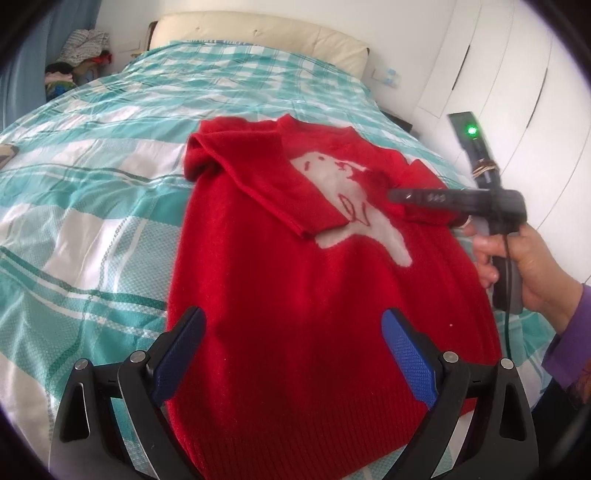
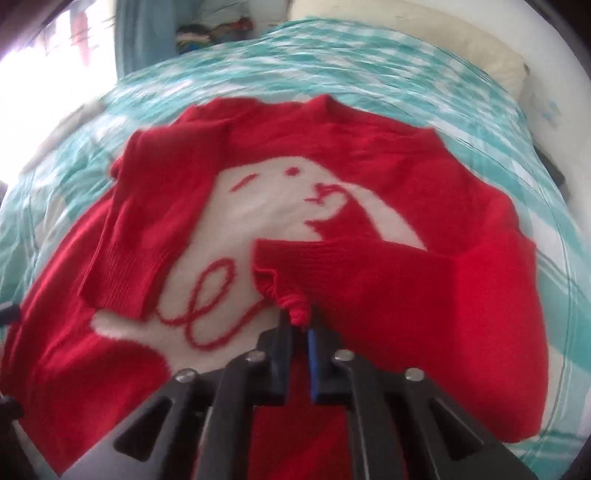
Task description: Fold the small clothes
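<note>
Red sweater (image 2: 461, 295) sleeves folded inward; motif (image 2: 266, 221) probably a bear.

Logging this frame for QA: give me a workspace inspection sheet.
Surface: bed with teal-and-white checked cover, wrinkled.
Job's things: red sweater with white animal motif, lying flat; left sleeve folded across the chest; right sleeve partly drawn over the motif.
Clutter: dark object at bed's left edge, cannot identify.
Grippers: left gripper open over the hem; right gripper shut on the right sleeve's cuff.
Cables: black cable hanging from the right gripper's handle.
Surroundings: cream headboard, white wardrobe, clothes pile beside the bed.
</note>
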`<state>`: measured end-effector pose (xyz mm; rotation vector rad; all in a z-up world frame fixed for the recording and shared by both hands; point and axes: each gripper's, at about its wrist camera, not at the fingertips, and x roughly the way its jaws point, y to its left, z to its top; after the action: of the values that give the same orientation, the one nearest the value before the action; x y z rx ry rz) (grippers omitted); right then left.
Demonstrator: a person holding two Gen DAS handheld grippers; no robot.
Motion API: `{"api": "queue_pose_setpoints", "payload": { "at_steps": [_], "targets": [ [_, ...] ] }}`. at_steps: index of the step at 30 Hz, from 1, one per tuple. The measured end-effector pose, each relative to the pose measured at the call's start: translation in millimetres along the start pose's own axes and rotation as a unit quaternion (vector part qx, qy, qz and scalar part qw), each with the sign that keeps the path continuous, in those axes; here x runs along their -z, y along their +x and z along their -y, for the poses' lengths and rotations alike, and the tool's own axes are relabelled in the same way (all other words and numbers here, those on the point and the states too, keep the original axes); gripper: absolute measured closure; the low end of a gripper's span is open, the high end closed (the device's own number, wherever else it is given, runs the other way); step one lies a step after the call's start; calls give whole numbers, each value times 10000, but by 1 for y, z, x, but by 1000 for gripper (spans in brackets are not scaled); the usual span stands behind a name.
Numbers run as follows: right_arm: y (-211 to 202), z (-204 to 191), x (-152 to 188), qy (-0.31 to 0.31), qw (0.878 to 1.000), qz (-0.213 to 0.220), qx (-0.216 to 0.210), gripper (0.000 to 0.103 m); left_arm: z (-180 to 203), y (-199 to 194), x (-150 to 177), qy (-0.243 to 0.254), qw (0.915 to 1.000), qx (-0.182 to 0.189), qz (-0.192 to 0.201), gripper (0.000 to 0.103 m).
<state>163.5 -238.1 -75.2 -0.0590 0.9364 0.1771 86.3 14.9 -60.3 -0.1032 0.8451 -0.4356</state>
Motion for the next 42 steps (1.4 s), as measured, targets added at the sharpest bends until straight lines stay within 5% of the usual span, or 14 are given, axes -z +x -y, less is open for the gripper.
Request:
{"api": "queue_pose_setpoints", "payload": {
  "at_steps": [5, 10, 13, 15, 22, 29, 32, 36, 38, 42],
  "targets": [
    [-103, 122, 14, 1346, 9820, 1032, 833, 97, -1, 8, 2, -78, 9998, 25, -171, 6],
    [-179, 229, 75, 2454, 9350, 1517, 2060, 97, 2, 15, 5, -20, 9998, -71, -178, 6],
    [-184, 264, 113, 3144, 9129, 1432, 2175, 97, 3, 20, 8, 26, 9997, -146, -190, 6],
    [-184, 284, 131, 3863, 8957, 1393, 1706, 97, 5, 22, 10, 69, 9996, -204, -188, 6],
    [-185, 325, 180, 4940, 8456, 1009, 1751, 97, 5, 17, 12, 144, 9996, -197, -137, 6],
    [-176, 337, 207, 5376, 8297, 1020, 1108, 90, 4, 20, 11, 116, 9995, -190, -206, 6],
    [-178, 339, 216, 5594, 8159, 1238, 775, 77, 4, 20, 11, 125, 9995, -203, -209, 6],
    [-176, 345, 226, 5861, 7969, 1387, 470, 78, 5, 21, 12, 181, 9993, -252, -210, 6],
    [-178, 345, 228, 5834, 7990, 1270, 717, 99, 6, 22, 13, 241, 9990, -300, -217, 6],
    [-176, 342, 223, 5705, 8056, 971, 1271, 100, 6, 22, 14, 314, 9987, -345, -215, 6]
  ]
}}
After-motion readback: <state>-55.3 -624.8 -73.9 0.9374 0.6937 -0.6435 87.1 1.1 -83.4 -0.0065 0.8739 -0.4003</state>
